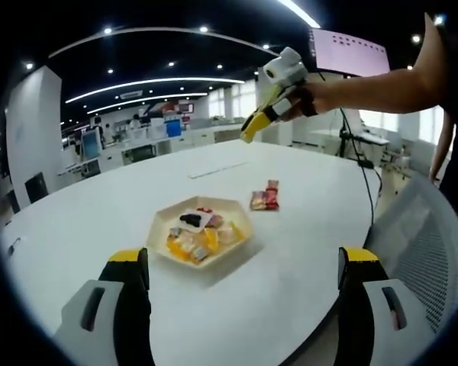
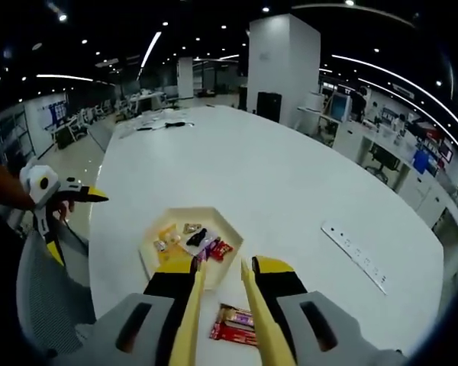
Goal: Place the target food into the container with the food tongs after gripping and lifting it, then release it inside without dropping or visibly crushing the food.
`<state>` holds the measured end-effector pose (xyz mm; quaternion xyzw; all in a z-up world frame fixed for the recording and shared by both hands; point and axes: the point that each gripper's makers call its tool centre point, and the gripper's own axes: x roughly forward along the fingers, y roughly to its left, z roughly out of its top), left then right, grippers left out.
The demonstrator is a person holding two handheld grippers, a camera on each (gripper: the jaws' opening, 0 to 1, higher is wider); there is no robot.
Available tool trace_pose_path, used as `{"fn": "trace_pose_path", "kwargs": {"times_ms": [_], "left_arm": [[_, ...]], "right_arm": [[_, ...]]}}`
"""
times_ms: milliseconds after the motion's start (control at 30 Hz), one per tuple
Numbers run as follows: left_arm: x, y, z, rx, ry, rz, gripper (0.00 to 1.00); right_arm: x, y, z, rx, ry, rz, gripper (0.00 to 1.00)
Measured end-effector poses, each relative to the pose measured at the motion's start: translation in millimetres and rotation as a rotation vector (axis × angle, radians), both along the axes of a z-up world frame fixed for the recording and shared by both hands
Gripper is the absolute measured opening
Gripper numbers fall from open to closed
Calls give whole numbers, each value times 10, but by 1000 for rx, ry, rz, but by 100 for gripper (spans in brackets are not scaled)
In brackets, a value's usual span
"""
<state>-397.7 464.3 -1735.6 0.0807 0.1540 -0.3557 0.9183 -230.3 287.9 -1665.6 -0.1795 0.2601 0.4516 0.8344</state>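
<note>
Tabletop of white, rounded laminate [image 1: 290, 183] carries a pale hexagonal tray [image 1: 201, 232] of wrapped snacks, with a red snack packet [image 1: 265, 200] lying apart beside it. Left gripper [image 1: 244, 278] hovers low before the tray, its 2 yellow-tipped jaws spread wide and empty. Right gripper [image 2: 221, 293], raised in the person's hand [image 1: 309, 97], holds yellow food tongs [image 2: 223, 320] between narrowed jaws. Right gripper view adds a white power strip [image 2: 354, 255]; left gripper view adds a grey mesh chair [image 1: 424, 252].
</note>
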Motion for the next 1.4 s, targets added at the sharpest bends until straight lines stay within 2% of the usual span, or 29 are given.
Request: {"fn": "trace_pose_path", "kwargs": {"times_ms": [400,800,1400], "left_arm": [[5,10,8,-5,-1,5,99],[-2,12,1,-11,9,11,99],[8,18,-48,6,25,15,99]], "right_arm": [[19,-282,11,-2,-9,-33,28],[33,-452,9,14,-12,-51,28],[106,-757,-224,4,-21,-46,28]]}}
